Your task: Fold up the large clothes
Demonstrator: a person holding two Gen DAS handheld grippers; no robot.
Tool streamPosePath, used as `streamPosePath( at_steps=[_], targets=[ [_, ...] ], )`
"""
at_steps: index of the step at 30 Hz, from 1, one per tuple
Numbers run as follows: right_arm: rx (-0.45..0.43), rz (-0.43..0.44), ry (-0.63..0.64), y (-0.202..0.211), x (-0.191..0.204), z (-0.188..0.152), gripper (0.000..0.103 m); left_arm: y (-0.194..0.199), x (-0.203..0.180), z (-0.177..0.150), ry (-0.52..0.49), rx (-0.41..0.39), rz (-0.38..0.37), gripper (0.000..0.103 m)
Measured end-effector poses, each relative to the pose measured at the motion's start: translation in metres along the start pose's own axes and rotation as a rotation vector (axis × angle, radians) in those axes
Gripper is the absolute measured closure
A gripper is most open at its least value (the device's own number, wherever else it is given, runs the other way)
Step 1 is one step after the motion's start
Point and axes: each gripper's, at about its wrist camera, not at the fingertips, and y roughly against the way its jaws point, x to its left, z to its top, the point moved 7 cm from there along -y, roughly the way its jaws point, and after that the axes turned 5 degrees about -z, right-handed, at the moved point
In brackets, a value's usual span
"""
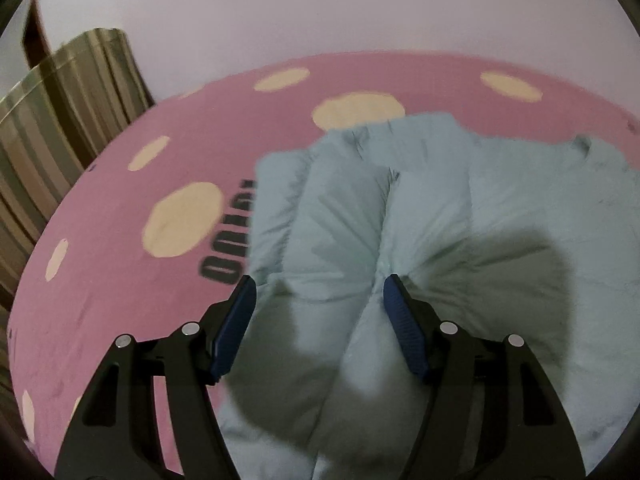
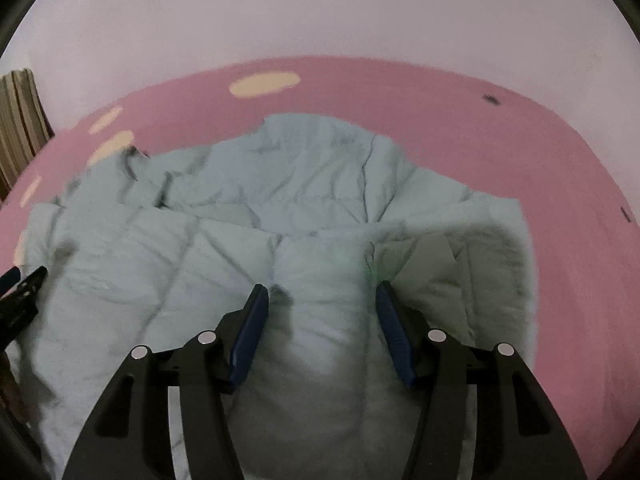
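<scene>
A pale blue-green quilted puffer jacket (image 1: pixel 420 208) lies spread on a pink bed sheet (image 1: pixel 120 280) with cream dots. My left gripper (image 1: pixel 320 292) is open, its blue pads straddling a puffy panel near the jacket's left edge. In the right wrist view the jacket (image 2: pixel 280 200) fills the middle, partly folded, with its lining showing at the right. My right gripper (image 2: pixel 322 296) is open over a padded panel of the jacket. The left gripper's black body (image 2: pixel 20 300) shows at the left edge of the right wrist view.
A striped brown curtain (image 1: pixel 52 120) hangs at the far left behind the bed. A plain pale wall (image 2: pixel 320 12) rises behind the bed. Black lettering (image 1: pixel 228 256) is printed on the sheet beside the jacket.
</scene>
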Motion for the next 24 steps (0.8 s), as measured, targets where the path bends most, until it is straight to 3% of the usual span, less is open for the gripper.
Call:
streamPosePath(
  at_steps=[3,6,11,18,24],
  targets=[
    [-0.033,-0.007,0.003,0.022,-0.003,-0.007,0.047,0.022,0.001,-0.007,0.016,-0.038,-0.032,0.036],
    [-0.006,-0.006,0.001,0.026,-0.005,-0.025,0.047,0.018,-0.009,-0.021,-0.005,0.001,-0.072,0.036],
    [0.053,-0.020,0.014,0.004,-0.005,-0.047,0.046,0.001,-0.017,-0.032,-0.037,0.036,-0.042,0.035],
    [0.032,-0.031,0.015,-0.003,-0.005,-0.052,0.046,-0.010,-0.019,-0.037,-0.047,0.054,-0.031,0.034],
    [0.010,-0.028,0.008,0.017,-0.007,-0.042,0.046,0.007,-0.011,-0.029,-0.025,0.057,-0.053,0.034]
  ],
)
